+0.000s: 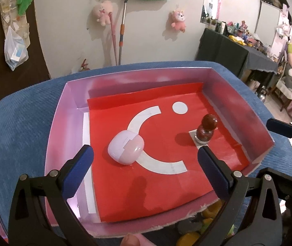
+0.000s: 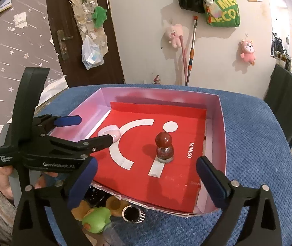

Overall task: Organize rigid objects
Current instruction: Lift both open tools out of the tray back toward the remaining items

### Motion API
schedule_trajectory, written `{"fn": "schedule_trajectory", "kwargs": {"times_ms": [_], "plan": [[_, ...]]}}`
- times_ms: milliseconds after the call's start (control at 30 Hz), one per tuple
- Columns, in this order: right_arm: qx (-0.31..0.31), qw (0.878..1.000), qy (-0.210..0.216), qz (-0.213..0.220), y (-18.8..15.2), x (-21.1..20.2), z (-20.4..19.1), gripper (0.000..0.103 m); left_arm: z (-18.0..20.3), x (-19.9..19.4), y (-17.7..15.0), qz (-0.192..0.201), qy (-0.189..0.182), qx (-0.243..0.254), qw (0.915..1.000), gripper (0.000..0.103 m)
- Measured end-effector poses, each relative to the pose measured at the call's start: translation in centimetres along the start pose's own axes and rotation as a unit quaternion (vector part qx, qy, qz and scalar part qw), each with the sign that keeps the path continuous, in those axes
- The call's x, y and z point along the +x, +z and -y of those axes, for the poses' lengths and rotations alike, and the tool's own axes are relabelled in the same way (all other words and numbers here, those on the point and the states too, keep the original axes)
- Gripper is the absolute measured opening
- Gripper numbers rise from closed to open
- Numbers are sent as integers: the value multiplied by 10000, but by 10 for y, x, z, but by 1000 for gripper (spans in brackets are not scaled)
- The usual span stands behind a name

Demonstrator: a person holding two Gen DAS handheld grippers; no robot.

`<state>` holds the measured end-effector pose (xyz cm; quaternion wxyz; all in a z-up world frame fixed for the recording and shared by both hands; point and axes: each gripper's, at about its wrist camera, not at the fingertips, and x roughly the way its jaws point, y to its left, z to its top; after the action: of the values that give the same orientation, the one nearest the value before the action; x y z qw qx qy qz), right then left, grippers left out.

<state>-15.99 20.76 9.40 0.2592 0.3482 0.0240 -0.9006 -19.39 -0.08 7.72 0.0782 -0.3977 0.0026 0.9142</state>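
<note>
A shallow pink box (image 1: 59,110) (image 2: 220,123) with a red liner sits on a blue cloth. Inside lie a pink-white rounded case (image 1: 125,148) (image 2: 110,132) at the left and an upright dark red gourd figurine (image 1: 206,129) (image 2: 164,147) at the right. My left gripper (image 1: 146,164) is open and empty, hovering over the box's near edge just short of the case; it also shows in the right wrist view (image 2: 93,129). My right gripper (image 2: 146,170) is open and empty, above the near edge in front of the figurine; one of its fingers (image 1: 281,126) shows at the right.
Small items lie in front of the box: a green toy (image 2: 96,219), a round black-and-metal piece (image 2: 132,214), yellow-brown pieces (image 2: 114,204) (image 1: 187,237). A dark cluttered table (image 1: 238,49) stands at the back right. A door and a wall with hanging plush toys lie behind.
</note>
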Motion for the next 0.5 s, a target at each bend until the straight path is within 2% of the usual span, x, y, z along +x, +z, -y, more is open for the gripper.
{"fn": "schedule_trajectory", "kwargs": {"times_ms": [267,500], "plan": [[-29,9999,17,117,-5,-8,-5,103,3,-21,-9,251,98,36,9996,103],[18,9998,118,188,-12,-16,-5,103,-2,-39,-22,491,115,-131,9986,103]]}}
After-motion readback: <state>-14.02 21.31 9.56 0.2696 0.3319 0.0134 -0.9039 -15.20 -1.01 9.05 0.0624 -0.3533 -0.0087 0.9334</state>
